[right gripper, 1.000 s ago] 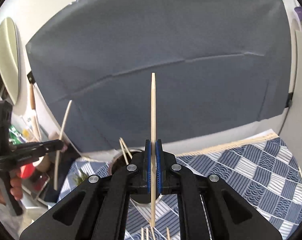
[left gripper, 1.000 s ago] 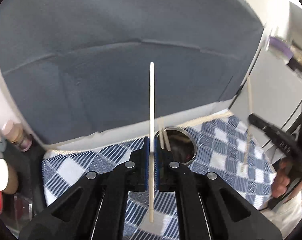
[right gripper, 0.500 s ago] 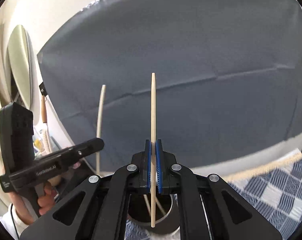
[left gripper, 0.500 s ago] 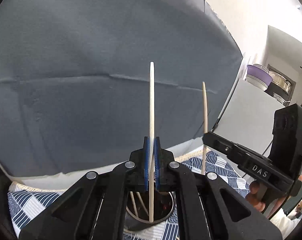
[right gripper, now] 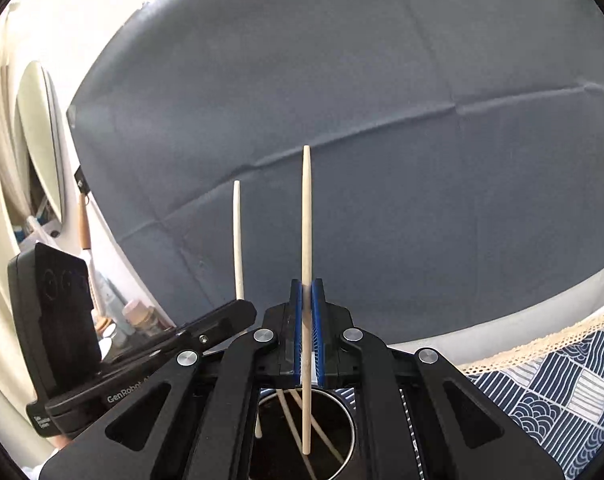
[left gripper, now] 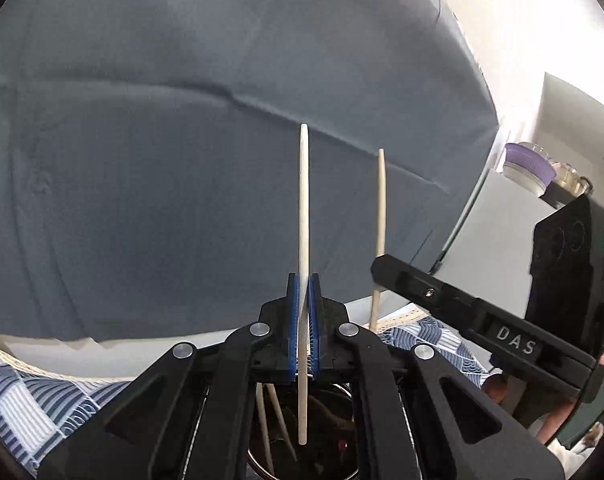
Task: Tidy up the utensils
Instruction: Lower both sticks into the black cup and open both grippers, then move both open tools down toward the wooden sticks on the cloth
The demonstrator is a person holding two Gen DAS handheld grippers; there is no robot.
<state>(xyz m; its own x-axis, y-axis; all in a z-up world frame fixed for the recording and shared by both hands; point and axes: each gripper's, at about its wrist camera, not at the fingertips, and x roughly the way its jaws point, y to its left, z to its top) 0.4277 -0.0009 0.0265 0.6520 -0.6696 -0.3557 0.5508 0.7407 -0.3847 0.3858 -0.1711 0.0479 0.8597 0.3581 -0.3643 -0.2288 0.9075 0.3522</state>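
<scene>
My left gripper is shut on a pale chopstick, held upright with its lower end over the mouth of a metal cup. My right gripper is shut on a wooden chopstick, also upright, its lower end inside the rim of the same cup. Two or three chopsticks lean inside the cup. Each gripper shows in the other's view: the right one at the right, the left one at the left, each with its stick.
A blue and white patterned cloth with a lace edge covers the table. A grey backdrop hangs behind. Bottles and jars stand at the left, a purple-lidded container at the right.
Both grippers have moved in over the cup from either side and come close together. The chopsticks' lower ends have come down to the cup's mouth. Both stay shut.
</scene>
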